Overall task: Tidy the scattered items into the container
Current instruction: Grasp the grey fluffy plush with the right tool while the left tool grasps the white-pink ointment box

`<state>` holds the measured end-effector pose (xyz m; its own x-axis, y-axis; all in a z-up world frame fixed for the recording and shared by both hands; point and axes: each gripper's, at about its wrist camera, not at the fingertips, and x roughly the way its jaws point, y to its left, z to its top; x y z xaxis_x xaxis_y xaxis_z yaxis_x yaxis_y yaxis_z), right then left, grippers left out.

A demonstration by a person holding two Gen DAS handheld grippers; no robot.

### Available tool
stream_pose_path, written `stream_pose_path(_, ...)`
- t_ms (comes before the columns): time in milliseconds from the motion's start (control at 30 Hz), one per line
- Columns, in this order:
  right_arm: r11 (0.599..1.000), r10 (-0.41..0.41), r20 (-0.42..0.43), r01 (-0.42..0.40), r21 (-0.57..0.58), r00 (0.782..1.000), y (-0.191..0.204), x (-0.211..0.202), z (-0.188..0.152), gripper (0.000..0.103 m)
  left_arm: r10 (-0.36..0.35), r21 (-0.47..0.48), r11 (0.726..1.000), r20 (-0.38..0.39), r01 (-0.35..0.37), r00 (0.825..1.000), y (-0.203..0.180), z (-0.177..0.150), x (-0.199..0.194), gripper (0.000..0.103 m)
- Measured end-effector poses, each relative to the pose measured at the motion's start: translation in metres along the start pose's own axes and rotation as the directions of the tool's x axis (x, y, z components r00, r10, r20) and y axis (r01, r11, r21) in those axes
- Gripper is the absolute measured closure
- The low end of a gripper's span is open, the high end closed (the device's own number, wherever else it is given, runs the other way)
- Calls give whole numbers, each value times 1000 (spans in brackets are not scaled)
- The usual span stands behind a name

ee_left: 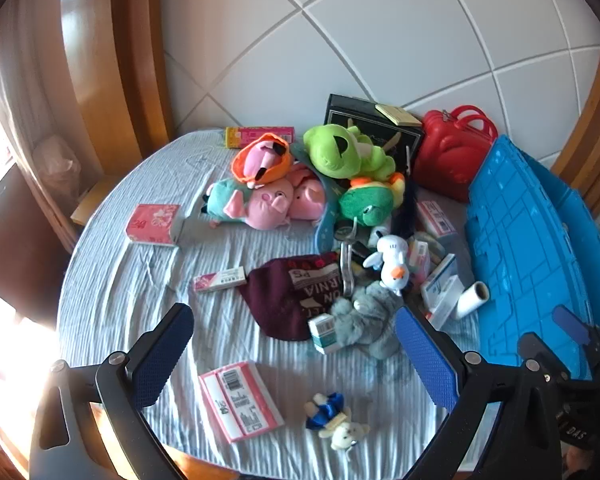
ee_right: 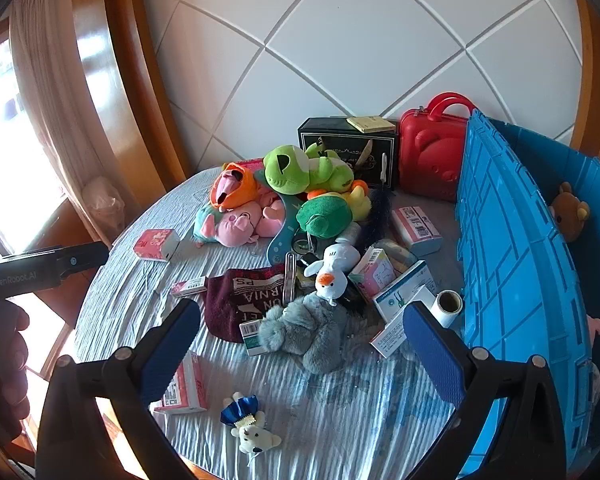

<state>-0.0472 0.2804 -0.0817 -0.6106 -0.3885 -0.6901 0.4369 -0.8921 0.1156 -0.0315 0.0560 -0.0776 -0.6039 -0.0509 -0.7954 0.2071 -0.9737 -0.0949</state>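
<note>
Plush toys [ee_right: 300, 168], small boxes [ee_right: 414, 230], a maroon cloth [ee_right: 236, 300] and a paper roll [ee_right: 448, 306] lie scattered on the bed beside the blue container [ee_right: 508, 248], which already holds a brown teddy [ee_right: 570, 210].

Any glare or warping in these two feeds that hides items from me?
Left wrist view: sunlight blows out the lower-left bed edge; fisheye bends the blue crate. Right wrist view: window overexposed, wall lines curve, toys stay sharp.
</note>
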Motion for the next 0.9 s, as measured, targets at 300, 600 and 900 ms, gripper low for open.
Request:
stream_pose_path(300,999,46,-101,-47,-5,994,-14,54,-28,0,59,-14,998,-78,-60,995,17,-23,47,1)
stream_pose_path(600,999,-20,-152,24,24,988,-2,108,-49,0,94,83,993,-66,-88,993,81,-17,130,1)
stream_pose_path(900,990,-99,-220,119,81,970,10,184,-65,0,28,197,980,-116,-5,993,124,-3,238,1)
